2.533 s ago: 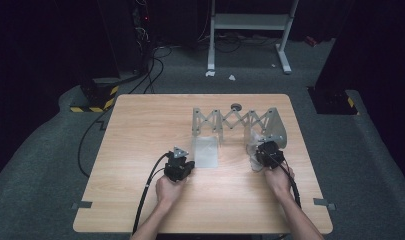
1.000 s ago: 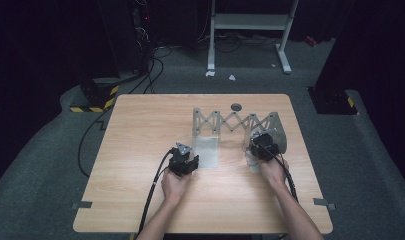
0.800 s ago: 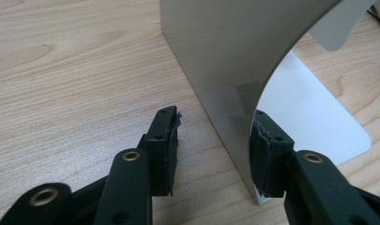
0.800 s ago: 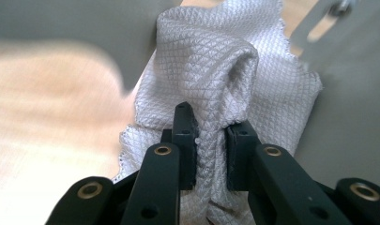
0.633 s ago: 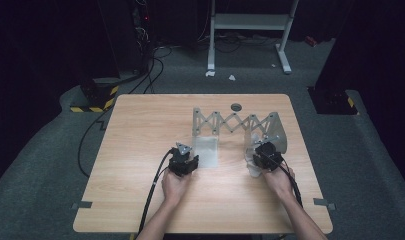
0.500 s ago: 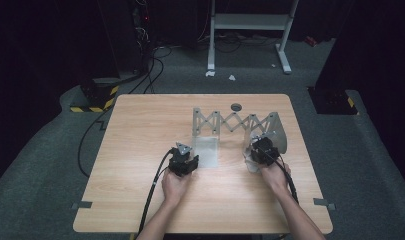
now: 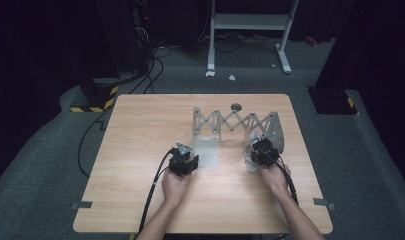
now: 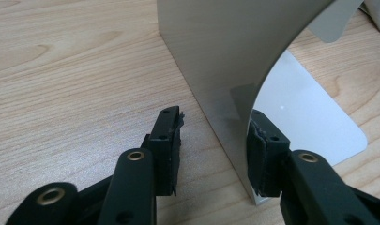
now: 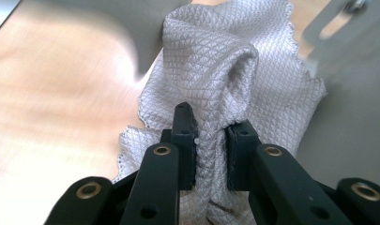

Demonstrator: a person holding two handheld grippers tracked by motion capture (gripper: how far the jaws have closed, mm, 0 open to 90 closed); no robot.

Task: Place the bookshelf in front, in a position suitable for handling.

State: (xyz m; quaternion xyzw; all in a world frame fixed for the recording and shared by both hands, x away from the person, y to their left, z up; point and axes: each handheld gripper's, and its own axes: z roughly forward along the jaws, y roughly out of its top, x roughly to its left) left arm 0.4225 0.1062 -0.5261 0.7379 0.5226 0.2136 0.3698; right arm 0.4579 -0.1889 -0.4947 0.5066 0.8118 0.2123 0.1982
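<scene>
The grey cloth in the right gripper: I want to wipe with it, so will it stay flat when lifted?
Probably not. The cloth bunches between the right gripper, so it looks floppy. Its quilted weave likely grips rather than slips.

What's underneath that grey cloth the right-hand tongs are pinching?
The cloth, pinched by the right tongs, drapes over wooden table beside a metal plate. Anything beneath its folds is hidden.

Both forearms in from the near edge, angled slightly inward. Left hand-held gripper [image 7: 184, 161] low over the worktop [image 7: 140, 130], jaws spread wide. Right hand-held gripper [image 7: 262, 151] further forward, jaws nearly together, pinching. Left hand [image 7: 176, 186] and right hand [image 7: 275, 177] wrapped round the handles, cables trailing back along the arms.
</scene>
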